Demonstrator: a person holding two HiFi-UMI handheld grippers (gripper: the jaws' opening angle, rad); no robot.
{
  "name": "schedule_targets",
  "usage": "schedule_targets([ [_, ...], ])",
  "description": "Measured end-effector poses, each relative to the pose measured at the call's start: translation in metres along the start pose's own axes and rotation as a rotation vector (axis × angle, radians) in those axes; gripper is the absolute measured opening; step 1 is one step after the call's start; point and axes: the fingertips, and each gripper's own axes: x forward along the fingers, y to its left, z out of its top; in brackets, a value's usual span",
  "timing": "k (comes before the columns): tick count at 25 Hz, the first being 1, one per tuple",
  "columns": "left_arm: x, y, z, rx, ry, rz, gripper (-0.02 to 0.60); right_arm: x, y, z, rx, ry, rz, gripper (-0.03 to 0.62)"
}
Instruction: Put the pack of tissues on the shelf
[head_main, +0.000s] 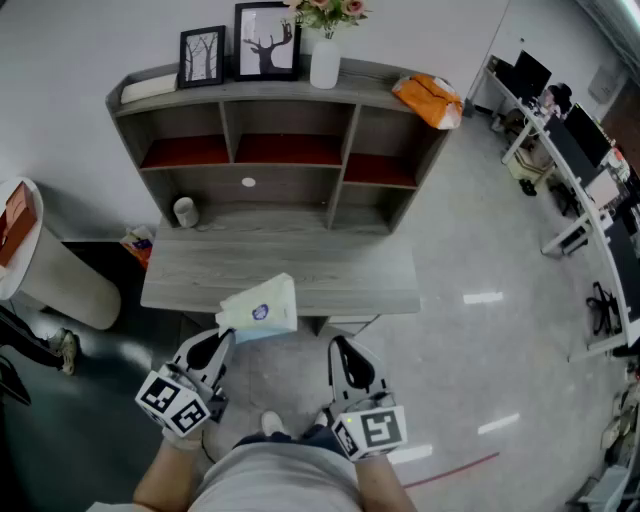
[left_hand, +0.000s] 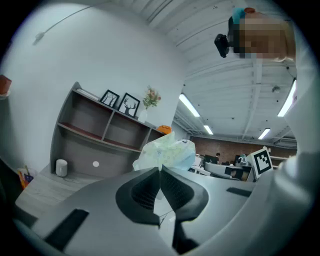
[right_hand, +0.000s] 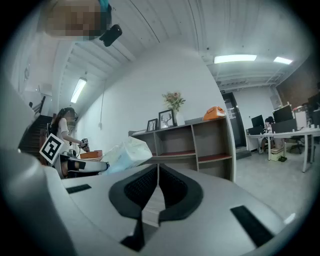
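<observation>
The pack of tissues (head_main: 262, 308) is a pale, soft plastic-wrapped pack hanging over the front edge of the grey desk (head_main: 330, 280). My left gripper (head_main: 227, 338) is shut on the pack's near corner. In the left gripper view the pack (left_hand: 167, 151) sticks up past the closed jaws of the left gripper (left_hand: 160, 169). The grey shelf unit (head_main: 290, 185) stands at the back of the desk with open compartments. My right gripper (head_main: 340, 346) is shut and holds nothing, to the right of the pack. The right gripper view shows its closed tips (right_hand: 158, 166), with the pack (right_hand: 127, 151) to their left.
On top of the shelf unit stand two framed pictures (head_main: 240, 48), a white vase with flowers (head_main: 325, 60) and an orange bag (head_main: 430, 100). A small white cylinder (head_main: 185, 211) sits on the desk's left. A white round stand (head_main: 55, 275) is at left, office desks (head_main: 580, 170) at right.
</observation>
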Motion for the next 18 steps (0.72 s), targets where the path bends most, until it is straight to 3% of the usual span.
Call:
schedule_targets([
  [12, 0.051, -0.061, -0.013, 0.036, 0.055, -0.013, 0.02, -0.033, -0.053, 0.008, 0.017, -0.015, 0.01, 0.024],
  [18, 0.086, -0.101, -0.024, 0.054, 0.083, -0.015, 0.02, -0.053, -0.096, 0.015, 0.079, -0.074, 0.02, 0.025],
])
